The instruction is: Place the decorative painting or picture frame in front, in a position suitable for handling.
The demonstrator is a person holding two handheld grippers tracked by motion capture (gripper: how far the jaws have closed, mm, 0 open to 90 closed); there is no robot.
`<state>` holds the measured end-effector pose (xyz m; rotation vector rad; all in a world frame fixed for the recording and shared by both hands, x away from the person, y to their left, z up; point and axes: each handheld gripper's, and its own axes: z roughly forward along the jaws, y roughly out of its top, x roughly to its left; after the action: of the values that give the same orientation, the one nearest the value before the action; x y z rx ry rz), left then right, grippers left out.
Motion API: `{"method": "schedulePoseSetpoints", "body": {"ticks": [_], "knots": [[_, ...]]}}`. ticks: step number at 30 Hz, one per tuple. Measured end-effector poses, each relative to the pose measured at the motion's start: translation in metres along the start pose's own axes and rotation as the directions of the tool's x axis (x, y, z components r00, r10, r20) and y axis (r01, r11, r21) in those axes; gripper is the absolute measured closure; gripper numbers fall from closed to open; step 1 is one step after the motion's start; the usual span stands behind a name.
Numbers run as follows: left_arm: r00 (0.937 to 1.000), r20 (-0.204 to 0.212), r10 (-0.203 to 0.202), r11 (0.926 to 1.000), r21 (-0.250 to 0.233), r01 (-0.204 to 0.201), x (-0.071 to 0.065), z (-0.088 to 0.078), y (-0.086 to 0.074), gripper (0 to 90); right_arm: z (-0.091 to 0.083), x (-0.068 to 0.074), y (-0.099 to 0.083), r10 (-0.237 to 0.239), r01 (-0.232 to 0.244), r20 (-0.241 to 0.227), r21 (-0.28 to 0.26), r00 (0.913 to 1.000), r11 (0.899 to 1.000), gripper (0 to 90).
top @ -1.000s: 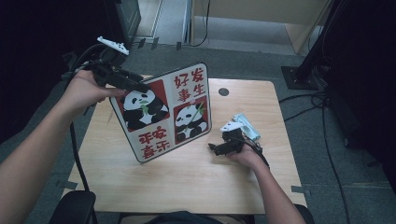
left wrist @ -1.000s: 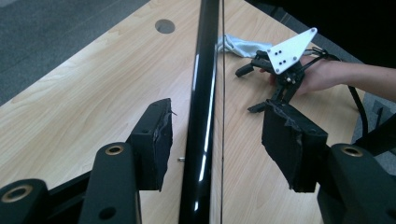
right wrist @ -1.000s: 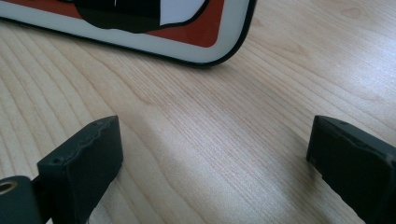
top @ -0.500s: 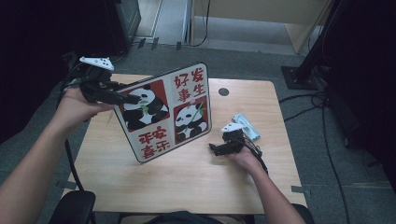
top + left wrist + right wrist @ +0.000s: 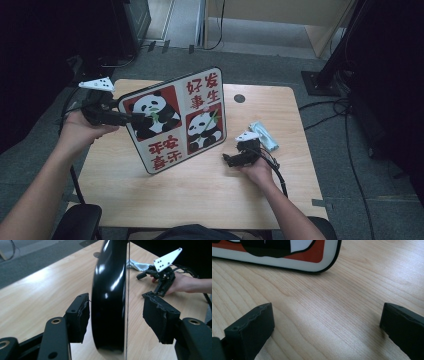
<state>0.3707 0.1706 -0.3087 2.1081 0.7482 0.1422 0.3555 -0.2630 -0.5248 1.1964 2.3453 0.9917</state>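
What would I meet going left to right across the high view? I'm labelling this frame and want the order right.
Left claw → panda board → round hole in the table → right claw lower down → pale blue packet → cables on the floor.

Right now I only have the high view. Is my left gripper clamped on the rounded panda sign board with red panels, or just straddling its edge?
Observer: Just straddling. The left gripper has just been opening its jaws, and the panda sign board stands edge-on between the pads with a clear gap at one pad.
Operator: And the right gripper?
Observer: The right gripper is open, with just the bare wooden table between its jaws.
Operator: Is the board near it?
Observer: The board's rounded lower corner sits on the table ahead of those jaws, apart from them.
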Motion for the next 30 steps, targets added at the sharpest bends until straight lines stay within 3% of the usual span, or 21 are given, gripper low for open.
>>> {"method": "schedulePoseSetpoints", "body": {"ticks": [6, 9, 13, 19, 30], "knots": [[0.9997, 0.019, -0.015, 0.9998, -0.009, 0.015, -0.002, 0.007, -0.015, 38.3, 0.000, -0.001, 0.001, 0.008, -0.008, 0.009, -0.007, 0.9999, 1.000, 2.1], [0.9999, 0.005, -0.010, 0.9998, -0.017, 0.010, -0.005, 0.011, -0.021, 39.1, -0.002, -0.002, 0.003, 0.010, -0.010, 0.006, -0.018, 0.9999, 1.000, 15.3], [0.9987, 0.028, -0.041, 0.9990, -0.018, 0.042, -0.007, 0.017, -0.028, 41.1, -0.002, -0.005, 0.005, 0.015, -0.015, -0.009, -0.009, 0.9998, 1.000, 17.3], [0.9978, 0.029, -0.060, 0.9976, -0.034, 0.061, -0.006, 0.023, -0.042, 43.7, -0.010, -0.012, 0.010, 0.039, -0.040, -0.036, -0.033, 0.9986, 0.999, 20.5], [0.9979, 0.022, -0.061, 0.9970, -0.048, 0.062, -0.007, 0.025, -0.058, 48.8, -0.029, -0.034, 0.015, 0.026, -0.028, -0.053, -0.040, 0.9982, 0.999, 28.2]]}}
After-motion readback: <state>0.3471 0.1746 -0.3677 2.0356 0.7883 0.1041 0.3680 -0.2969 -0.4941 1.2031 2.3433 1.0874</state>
